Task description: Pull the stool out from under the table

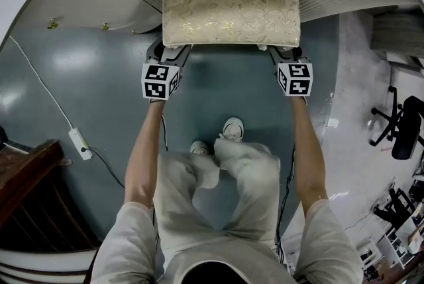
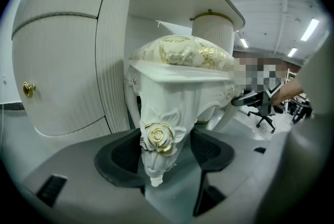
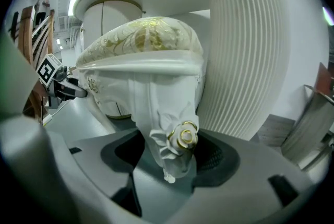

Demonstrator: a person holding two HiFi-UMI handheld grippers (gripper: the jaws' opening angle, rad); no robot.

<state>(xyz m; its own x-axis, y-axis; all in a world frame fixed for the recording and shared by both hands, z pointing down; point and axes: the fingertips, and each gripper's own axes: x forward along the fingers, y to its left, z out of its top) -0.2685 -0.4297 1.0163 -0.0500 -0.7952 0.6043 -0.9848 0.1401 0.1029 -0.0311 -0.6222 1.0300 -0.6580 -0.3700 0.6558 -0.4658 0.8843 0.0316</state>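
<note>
L gripper (image 2: 164,157) & R gripper (image 3: 175,157) clamped on stool (image 1: 230,1) front legs (image 2: 159,129); rigid, prob heavy, carved trim fragile, so grip high.

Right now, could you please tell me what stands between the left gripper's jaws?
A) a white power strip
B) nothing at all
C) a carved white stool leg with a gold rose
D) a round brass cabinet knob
C: in the left gripper view, the left gripper has its jaws closed on the stool's carved leg, just at the gold rose.
</note>
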